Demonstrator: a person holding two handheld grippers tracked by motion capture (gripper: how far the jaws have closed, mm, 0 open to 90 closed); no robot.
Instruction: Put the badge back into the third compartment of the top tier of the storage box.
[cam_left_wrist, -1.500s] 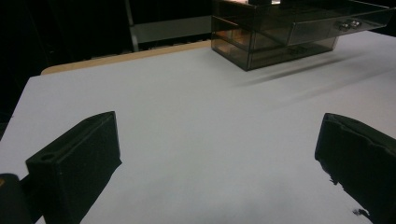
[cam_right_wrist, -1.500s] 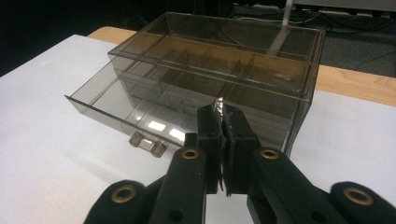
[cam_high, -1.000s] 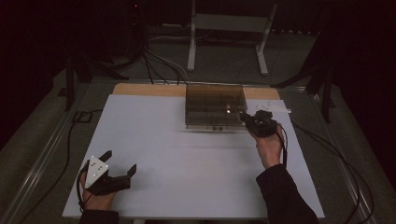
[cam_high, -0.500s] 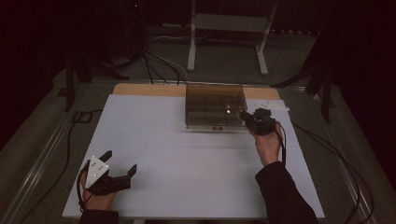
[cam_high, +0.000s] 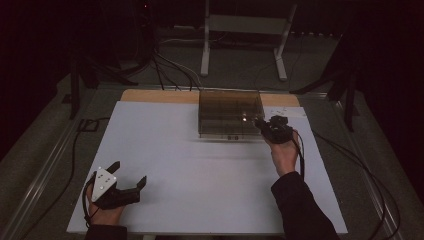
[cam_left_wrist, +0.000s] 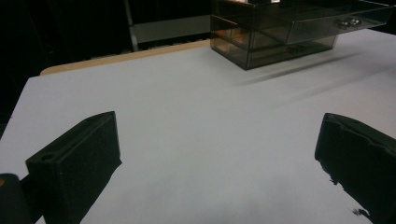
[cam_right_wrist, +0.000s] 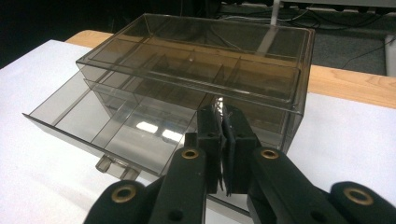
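Drawer box sits at the table's far edge, top drawer pulled out. Right gripper is clenched tight against its front. Left gripper rests released near the front left corner.

drawer box | smoky clear plastic | table's far edge | top drawer pulled partway out

A dim room: grey floor, cables, white stand.
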